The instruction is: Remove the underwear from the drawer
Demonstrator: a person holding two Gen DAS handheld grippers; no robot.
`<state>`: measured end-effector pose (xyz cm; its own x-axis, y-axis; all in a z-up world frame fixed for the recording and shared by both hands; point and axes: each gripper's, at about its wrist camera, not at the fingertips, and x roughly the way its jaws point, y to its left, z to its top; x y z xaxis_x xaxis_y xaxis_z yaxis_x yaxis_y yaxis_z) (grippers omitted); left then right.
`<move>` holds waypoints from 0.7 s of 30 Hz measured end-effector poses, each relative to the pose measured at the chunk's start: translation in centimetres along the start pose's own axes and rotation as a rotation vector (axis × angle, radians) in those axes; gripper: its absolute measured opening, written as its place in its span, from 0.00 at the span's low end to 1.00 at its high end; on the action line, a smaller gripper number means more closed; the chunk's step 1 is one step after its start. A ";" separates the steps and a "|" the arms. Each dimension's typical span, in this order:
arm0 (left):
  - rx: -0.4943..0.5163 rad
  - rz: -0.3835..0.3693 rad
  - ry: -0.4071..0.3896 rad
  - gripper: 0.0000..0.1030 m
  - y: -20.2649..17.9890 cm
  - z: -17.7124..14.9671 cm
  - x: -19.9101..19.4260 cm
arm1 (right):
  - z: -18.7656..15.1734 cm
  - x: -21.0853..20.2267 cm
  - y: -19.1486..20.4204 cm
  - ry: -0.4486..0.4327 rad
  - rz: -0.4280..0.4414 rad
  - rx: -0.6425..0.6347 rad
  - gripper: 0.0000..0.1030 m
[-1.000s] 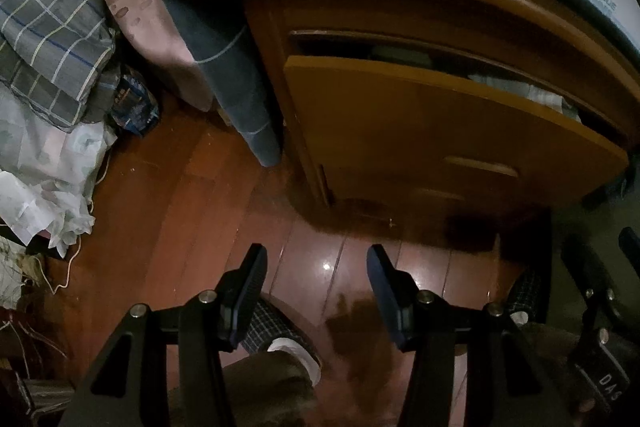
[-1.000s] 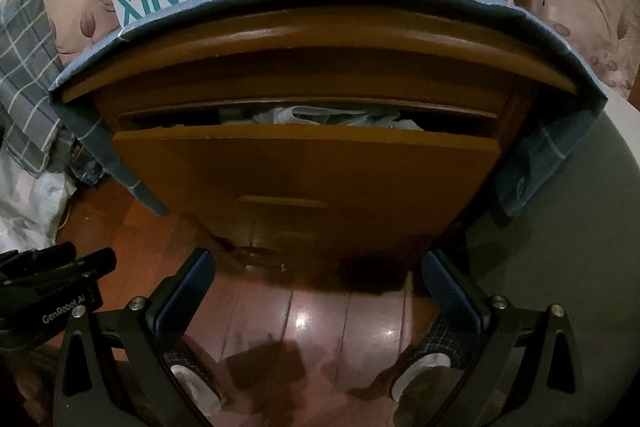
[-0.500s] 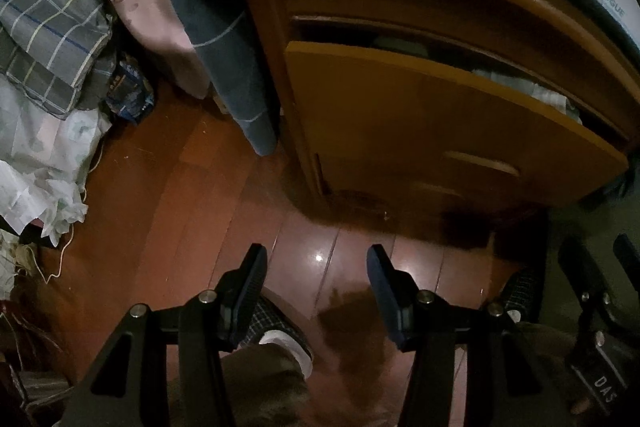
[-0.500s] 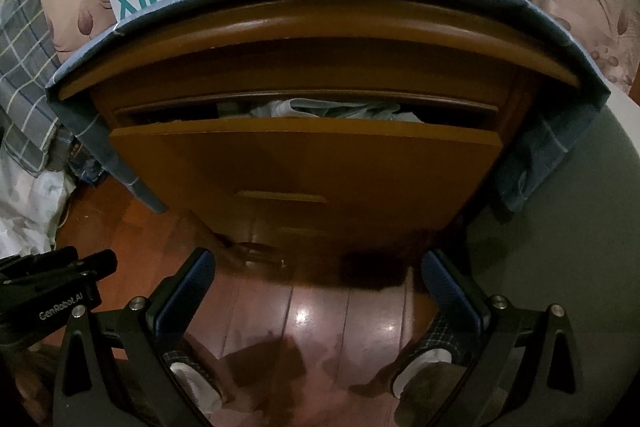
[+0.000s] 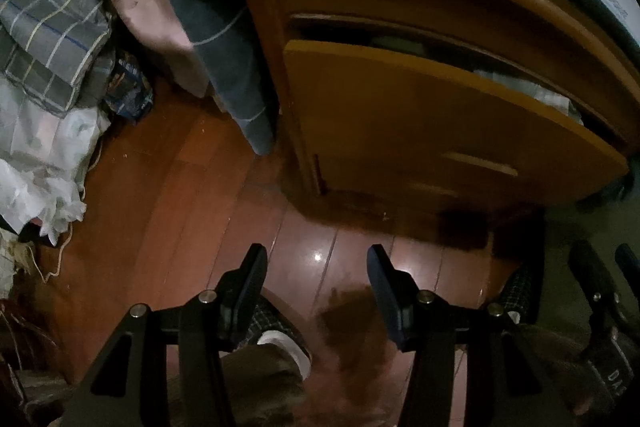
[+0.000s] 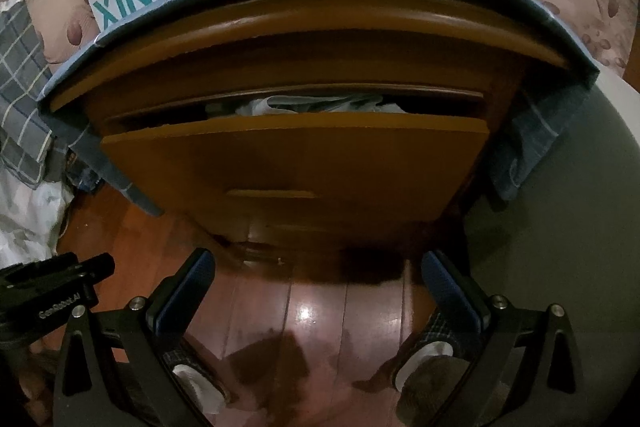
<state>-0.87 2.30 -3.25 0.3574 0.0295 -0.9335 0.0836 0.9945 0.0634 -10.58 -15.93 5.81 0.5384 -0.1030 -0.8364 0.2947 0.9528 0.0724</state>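
Glossy red wood floor (image 6: 316, 311), dim light.

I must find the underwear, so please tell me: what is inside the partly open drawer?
Pale crumpled fabric shows above the drawer front. The front panel covers everything deeper.

narrow gap above drawer front (image 6: 296, 155), cabinet top (image 6: 320, 39) overhanging, floor (image 6: 316, 311) bare

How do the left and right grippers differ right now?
The left gripper has its jaws partly open, while the right gripper gapes much wider. The left faces the nightstand's left corner; the right faces the drawer squarely. Both are empty, above the floor.
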 end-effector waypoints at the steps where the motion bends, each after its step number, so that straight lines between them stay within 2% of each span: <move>1: -0.010 -0.013 0.000 0.52 0.1 0.0 -0.1 | 0.0 -0.1 0.0 -0.001 0.000 -0.004 0.99; 5: -0.037 -0.043 -0.015 0.52 0.9 0.2 -0.9 | 0.0 -0.1 -0.1 0.000 0.002 -0.010 0.99; 10: -0.120 -0.151 -0.038 0.52 2.0 0.9 -1.9 | 0.3 -0.4 -0.9 -0.006 0.018 0.030 0.99; 11: -0.145 -0.180 -0.043 0.52 2.1 1.0 -2.1 | 0.4 -0.4 -1.2 -0.007 0.022 0.040 0.99; 13: -0.188 -0.233 -0.024 0.59 2.2 1.5 -1.8 | 0.4 -0.5 -1.5 -0.006 0.024 0.055 0.99; 19: -0.389 -0.447 0.000 0.63 2.4 2.3 0.0 | 0.6 -0.6 -2.6 0.001 0.041 0.103 0.99; 21: -0.448 -0.490 -0.011 0.65 2.4 2.6 0.6 | 0.6 -0.7 -2.8 0.000 0.042 0.111 0.99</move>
<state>1.93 4.41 -2.77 0.3863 -0.4358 -0.8129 -0.1553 0.8380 -0.5230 -11.31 -18.75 6.55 0.5520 -0.0640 -0.8314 0.3581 0.9186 0.1671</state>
